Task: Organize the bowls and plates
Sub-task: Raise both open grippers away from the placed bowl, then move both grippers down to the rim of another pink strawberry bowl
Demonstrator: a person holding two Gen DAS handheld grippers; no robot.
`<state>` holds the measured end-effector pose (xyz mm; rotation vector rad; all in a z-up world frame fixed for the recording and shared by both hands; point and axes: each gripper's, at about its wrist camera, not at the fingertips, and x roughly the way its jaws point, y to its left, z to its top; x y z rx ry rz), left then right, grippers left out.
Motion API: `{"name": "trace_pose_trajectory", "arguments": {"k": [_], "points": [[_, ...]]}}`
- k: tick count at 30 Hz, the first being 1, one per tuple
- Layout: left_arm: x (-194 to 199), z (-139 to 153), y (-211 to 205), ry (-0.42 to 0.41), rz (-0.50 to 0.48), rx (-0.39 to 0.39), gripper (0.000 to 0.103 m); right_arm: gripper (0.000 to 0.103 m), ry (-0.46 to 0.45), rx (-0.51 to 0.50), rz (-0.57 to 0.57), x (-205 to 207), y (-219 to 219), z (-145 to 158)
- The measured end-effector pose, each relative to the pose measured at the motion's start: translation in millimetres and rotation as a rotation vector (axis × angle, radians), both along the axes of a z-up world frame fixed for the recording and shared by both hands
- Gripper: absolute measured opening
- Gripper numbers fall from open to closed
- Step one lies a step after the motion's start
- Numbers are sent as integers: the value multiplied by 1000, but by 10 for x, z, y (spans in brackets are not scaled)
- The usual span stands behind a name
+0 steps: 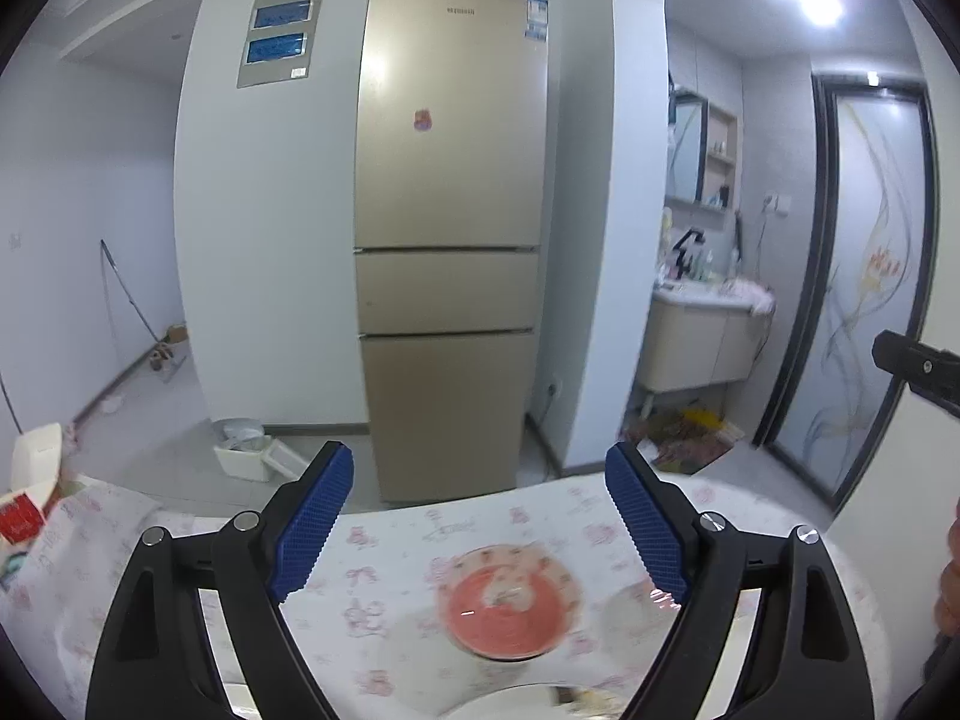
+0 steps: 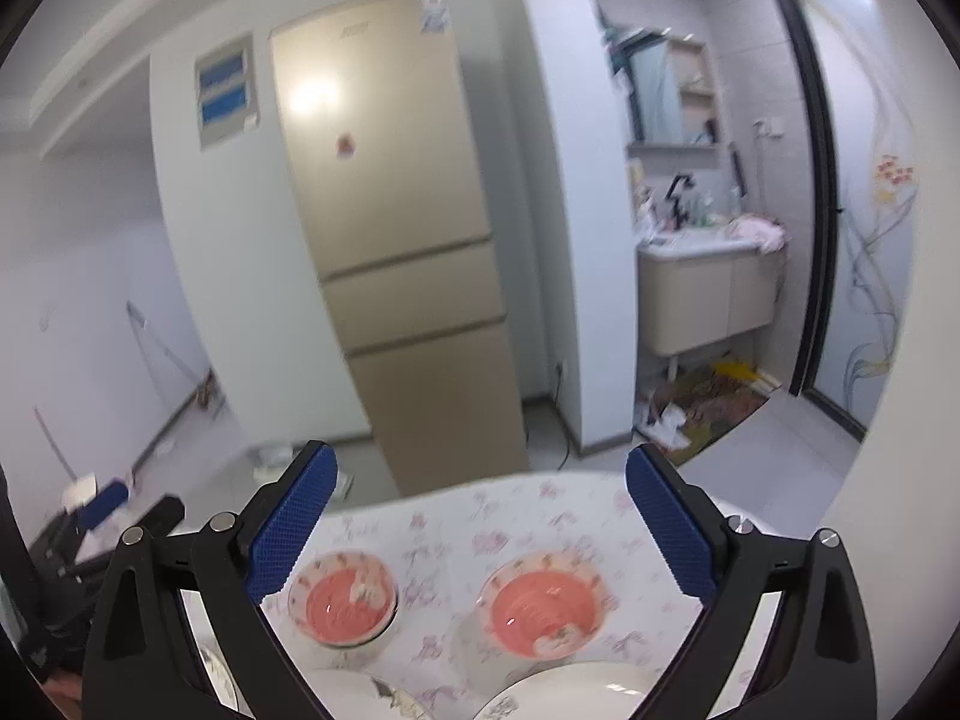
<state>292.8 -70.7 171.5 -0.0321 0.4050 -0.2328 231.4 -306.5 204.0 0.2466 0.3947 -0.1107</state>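
Both your left gripper (image 1: 479, 516) and right gripper (image 2: 480, 519) stood with jaws wide apart and nothing between them. Two red-lined bowls (image 2: 343, 600) (image 2: 543, 606) sat well apart on the floral tablecloth (image 2: 444, 540), with white plates (image 2: 576, 690) nearer you at the frame's bottom. The bowls looked rigid, glazed, probably slippery and breakable; the rim seemed your best hold. The table's far edge lay just beyond the bowls, with cloth bare between them.
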Motion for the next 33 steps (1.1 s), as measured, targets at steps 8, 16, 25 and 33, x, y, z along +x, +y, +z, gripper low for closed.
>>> {"name": "trace_pose_trajectory", "arguments": {"k": [8,16,25,33], "points": [[-235,520,-437,-106,-47,-88,103,102,-117,-30,-98,-353,-289,95],[-22,363,-1113,3,-159,-149,103,102,-80,55,-192,-282,-849,-87],[569,-432,-1364,299,-172,-132,103,102,147,181,-138,350,-1255,-706],[938,-887,-1340,471,-159,-86,95,98,325,311,10,765,-1191,-1286]]}}
